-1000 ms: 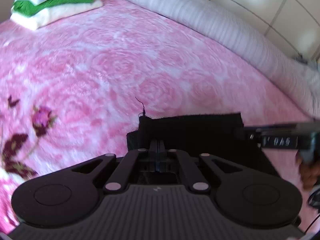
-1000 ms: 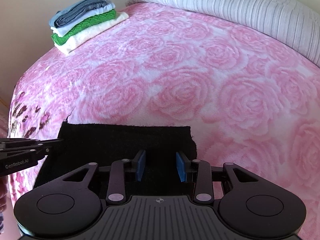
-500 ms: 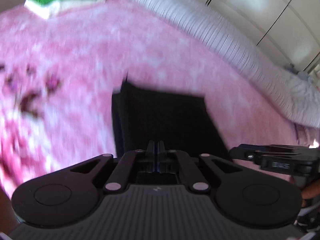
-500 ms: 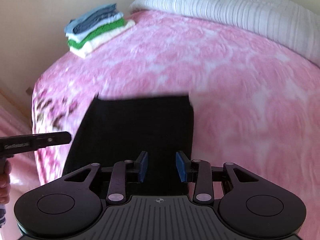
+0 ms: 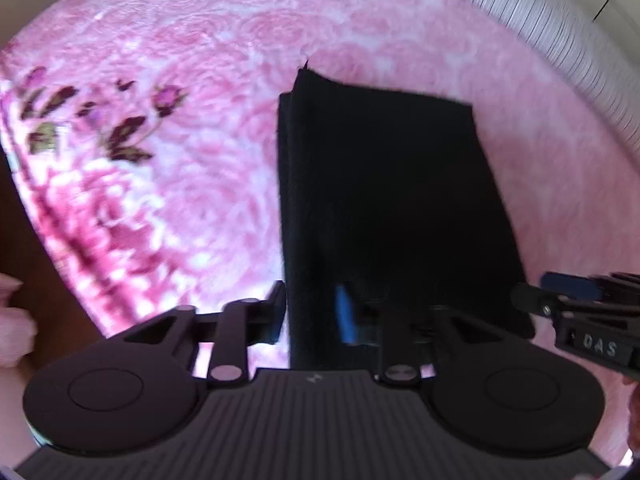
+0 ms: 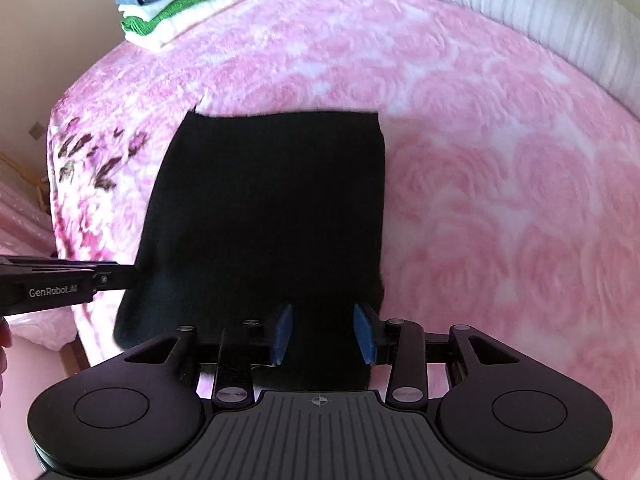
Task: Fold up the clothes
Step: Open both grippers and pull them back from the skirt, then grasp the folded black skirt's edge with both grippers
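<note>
A black cloth lies folded flat in a rectangle on the pink rose-patterned bed cover. A doubled layer shows along its left side. My left gripper hovers over the cloth's near left edge. Its jaws are opening, one finger on each side of that edge, and the pads do not press it. My right gripper stands over the near right part of the same cloth. Its jaws are opening too, with the blue pads apart above the fabric. Each gripper shows in the other's view: the left gripper, the right gripper.
A stack of folded clothes in blue, white, green and cream sits at the bed's far left corner. A long white ribbed pillow runs along the far right. The bed's edge drops off at the left, near a dark flower print.
Both grippers drew back from the cloth's far edge to its near edge and rose. The left jaws, shut before, now stand apart. The right jaws spread slightly wider.
</note>
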